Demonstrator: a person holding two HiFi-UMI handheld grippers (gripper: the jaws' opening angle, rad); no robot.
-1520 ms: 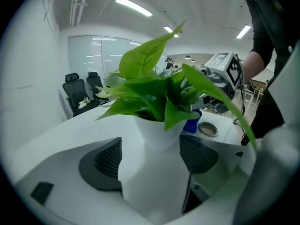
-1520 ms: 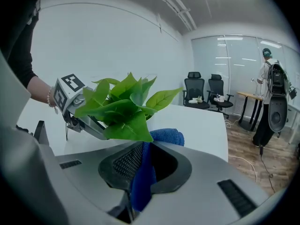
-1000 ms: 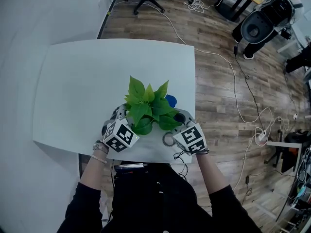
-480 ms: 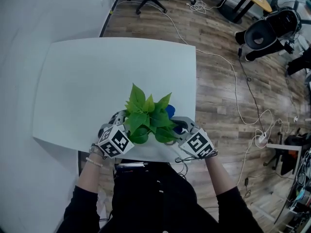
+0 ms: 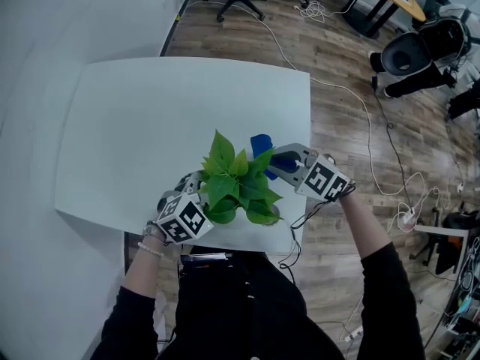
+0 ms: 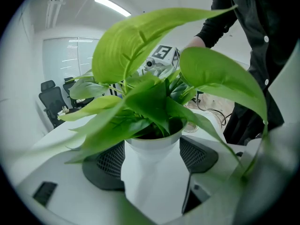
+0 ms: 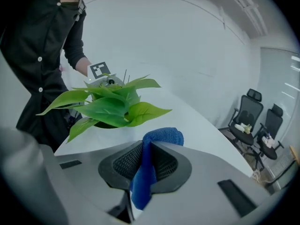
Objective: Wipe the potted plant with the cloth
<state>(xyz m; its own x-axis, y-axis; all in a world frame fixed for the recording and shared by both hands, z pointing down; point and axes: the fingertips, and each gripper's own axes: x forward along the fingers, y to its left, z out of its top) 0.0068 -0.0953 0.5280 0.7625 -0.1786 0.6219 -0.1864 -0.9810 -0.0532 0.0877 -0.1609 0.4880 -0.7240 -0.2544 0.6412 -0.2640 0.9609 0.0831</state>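
Left gripper [image 6: 152,165]: I am clamping both pads on the white pot [image 6: 154,186] of the potted plant [image 6: 145,95]. One pad is touching each side of it, low centre of the left gripper view. Leaves are filling most of the frame above the pot.

Right gripper [image 7: 145,165]: the jaws are pressing together on the blue cloth [image 7: 161,137] and pinching it flat. A fold is bulging past the tips and a tail is hanging down near the camera. Beyond the cloth, in the left half of the right gripper view, the plant is sitting on the white table [image 7: 197,121], apart from the cloth. Office chairs [image 7: 255,114] are standing far off at the right edge.

The head view is adding placement. The plant is sitting near the table's near edge, lower centre. The cloth is hovering just beside the leaves at their upper right; whether they are touching, I cannot tell. The pot grip is showing only in the left gripper view.
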